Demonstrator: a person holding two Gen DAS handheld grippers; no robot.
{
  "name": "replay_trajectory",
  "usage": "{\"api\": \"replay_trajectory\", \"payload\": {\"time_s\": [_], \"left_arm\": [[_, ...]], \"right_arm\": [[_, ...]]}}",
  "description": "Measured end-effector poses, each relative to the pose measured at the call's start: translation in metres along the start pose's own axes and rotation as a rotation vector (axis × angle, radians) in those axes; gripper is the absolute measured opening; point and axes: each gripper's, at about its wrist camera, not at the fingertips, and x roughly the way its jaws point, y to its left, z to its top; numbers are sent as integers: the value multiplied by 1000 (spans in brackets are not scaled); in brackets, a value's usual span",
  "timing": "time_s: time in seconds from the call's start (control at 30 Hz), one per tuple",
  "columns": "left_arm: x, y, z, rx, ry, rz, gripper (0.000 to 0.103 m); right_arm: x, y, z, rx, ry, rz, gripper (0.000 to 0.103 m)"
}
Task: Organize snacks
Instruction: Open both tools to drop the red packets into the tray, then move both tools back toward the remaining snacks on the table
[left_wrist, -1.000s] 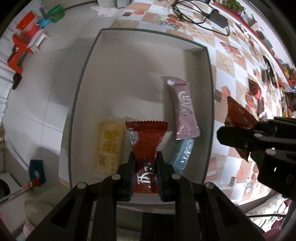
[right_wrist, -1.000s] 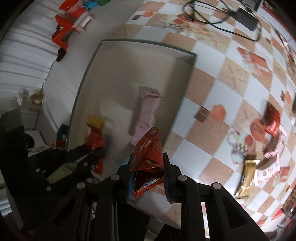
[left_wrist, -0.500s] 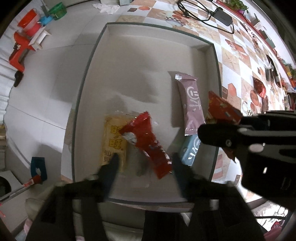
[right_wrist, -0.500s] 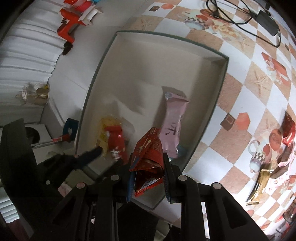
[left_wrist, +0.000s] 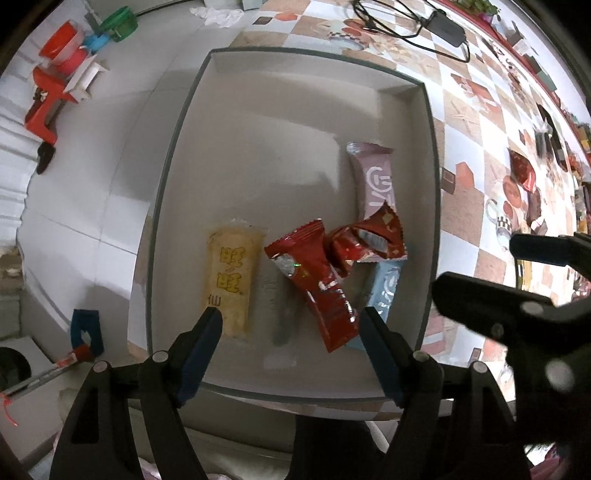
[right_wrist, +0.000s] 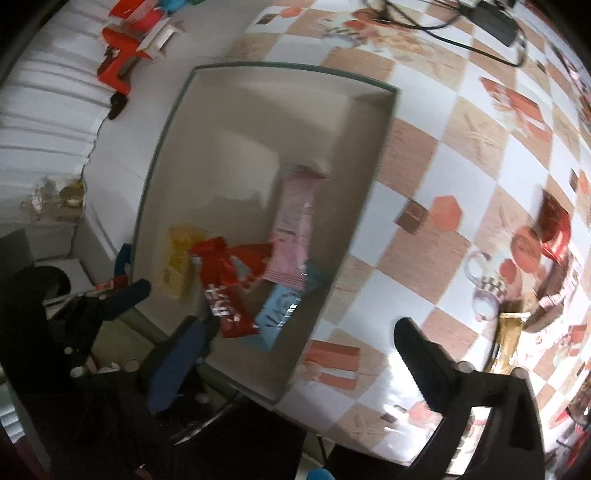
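Blur smears the right wrist view, so the snack wrappers there read only as colours. Left claw (left_wrist: 290, 325) gapes wide and empty above the near end of the tray (left_wrist: 177, 122), where the long red packet (left_wrist: 317, 284), yellow cracker pack (left_wrist: 232, 277), small red packet (left_wrist: 369, 240), pink bar (left_wrist: 376, 177) and half-covered blue bar (left_wrist: 384, 295) lie. Right claw (right_wrist: 295, 350) is also spread wide, holding nothing, over the tray's near right corner and the checkered surface (right_wrist: 461, 147).

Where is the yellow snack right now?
In the left wrist view, the yellow snack lies in the tray, left of the long red packet.
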Motion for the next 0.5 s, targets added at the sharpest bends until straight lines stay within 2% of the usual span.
{"api": "replay_trajectory", "payload": {"time_s": [0.2,0.5], "left_arm": [[-8,-18,2,16,-4,20,79],[-20,-51,2,66,-4,48,79]], "right_arm": [[2,-36,-12,87,30,-47,103],[1,-102,-41,314,74,2,103]]}}
